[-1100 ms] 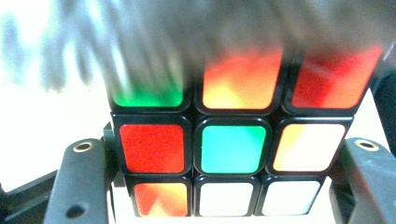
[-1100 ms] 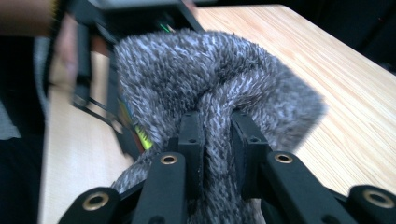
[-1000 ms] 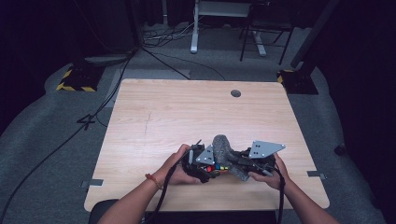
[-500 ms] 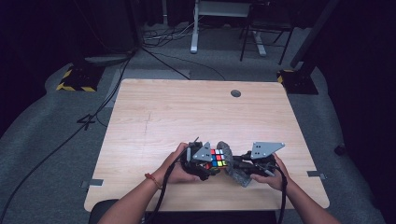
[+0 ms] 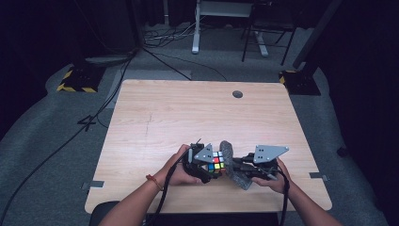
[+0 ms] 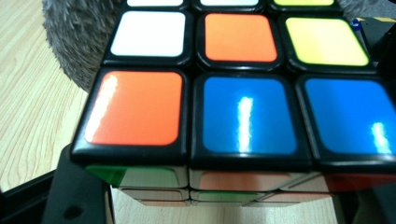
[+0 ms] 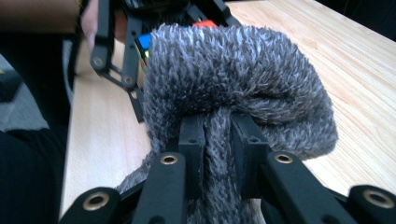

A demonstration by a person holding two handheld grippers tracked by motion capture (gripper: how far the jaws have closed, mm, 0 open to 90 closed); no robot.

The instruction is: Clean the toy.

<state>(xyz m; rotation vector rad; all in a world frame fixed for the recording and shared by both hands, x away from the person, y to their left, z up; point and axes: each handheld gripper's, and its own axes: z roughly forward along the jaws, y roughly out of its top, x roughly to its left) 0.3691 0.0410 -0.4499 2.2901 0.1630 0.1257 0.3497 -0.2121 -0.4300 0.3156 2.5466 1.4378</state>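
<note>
A Rubik's cube [image 5: 216,161] sits just above the table's near edge, held between the jaws of my left gripper [image 5: 203,165]. In the left gripper view its orange, blue, white and yellow stickers [image 6: 243,112] loom close, and one black finger [image 6: 74,196] presses its lower left corner. My right gripper [image 5: 241,168] is shut on a grey fuzzy cloth [image 5: 229,154]. The cloth stands bunched against the cube's right side. In the right gripper view the cloth [image 7: 243,79] bulges over the pinching fingertips [image 7: 192,140], with the cube [image 7: 145,43] partly hidden behind it.
The wooden table [image 5: 188,113] stretches away beyond the hands, with a round cable grommet [image 5: 237,94] near its far edge. Cables [image 5: 155,40] and stand legs [image 5: 195,44] lie on the grey floor behind it.
The cloth lay over the cube's top a second ago. It has since slid off to the cube's right side, which uncovers the coloured face. Both hands stayed near the front edge.
</note>
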